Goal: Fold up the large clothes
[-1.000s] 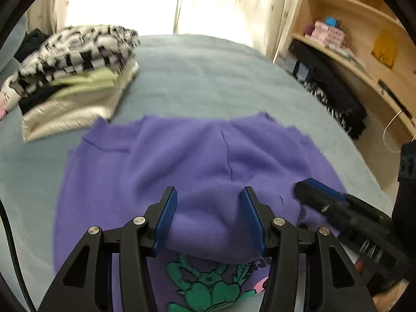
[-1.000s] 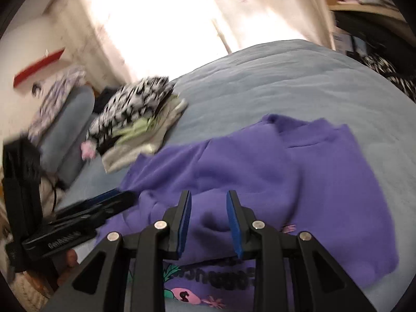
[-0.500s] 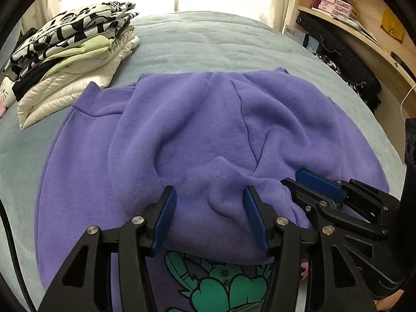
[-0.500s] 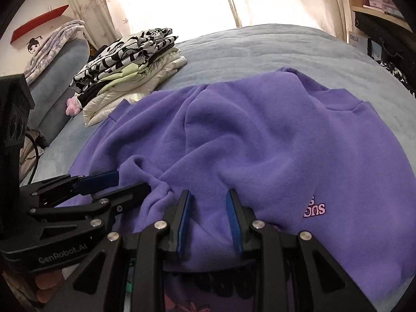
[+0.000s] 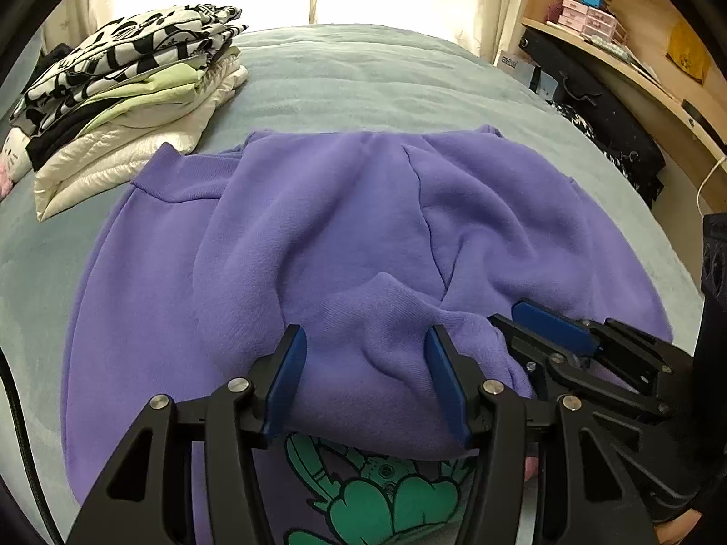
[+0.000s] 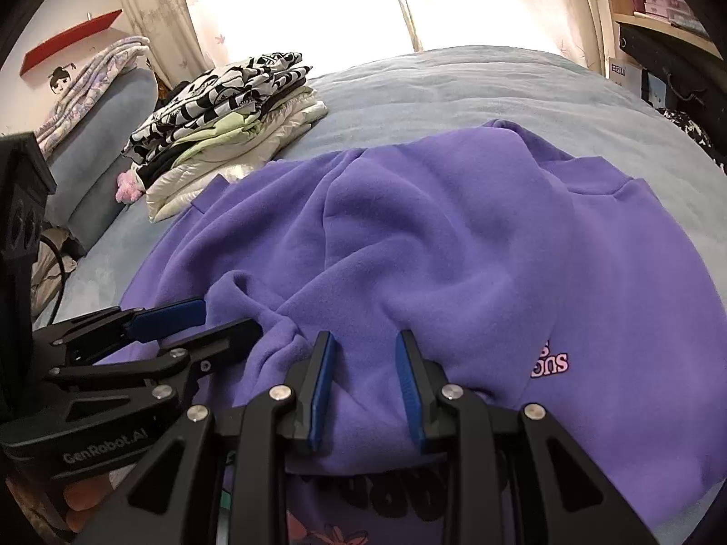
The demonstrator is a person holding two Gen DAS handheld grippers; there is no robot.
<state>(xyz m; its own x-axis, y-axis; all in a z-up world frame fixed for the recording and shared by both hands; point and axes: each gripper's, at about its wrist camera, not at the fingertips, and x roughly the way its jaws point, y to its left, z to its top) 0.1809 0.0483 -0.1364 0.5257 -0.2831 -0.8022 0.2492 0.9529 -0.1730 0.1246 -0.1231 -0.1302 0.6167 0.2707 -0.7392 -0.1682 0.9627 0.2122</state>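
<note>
**Purple fleece folded over on bed, both grippers at its near edge**

Blue-padded fingers of the left gripper stand apart, jaws wide, with a raised fold of the purple sweatshirt bulging up between them; the pads do not pinch the cloth. Right gripper: jaws also parted, narrower gap, fleece lying between the fingers, not clamped. The two grippers sit close side by side at the near edge of the garment; each shows in the other's view, the right gripper to the right and the left gripper to the left.

Sweatshirt lies on the grey-blue bed cover, its upper layer folded toward the camera, so that the plain back faces up. Under the near fold a green printed graphic shows in the left view; pink lettering shows at the right side in the right view. Ribbed hem or cuff band at the far left corner.

Beyond, touching or just beside the far left corner of the sweatshirt: a stack of folded clothes, black-and-white print on top, pale green and white below. Wooden shelves to the right; bright curtained window behind the bed.
</note>
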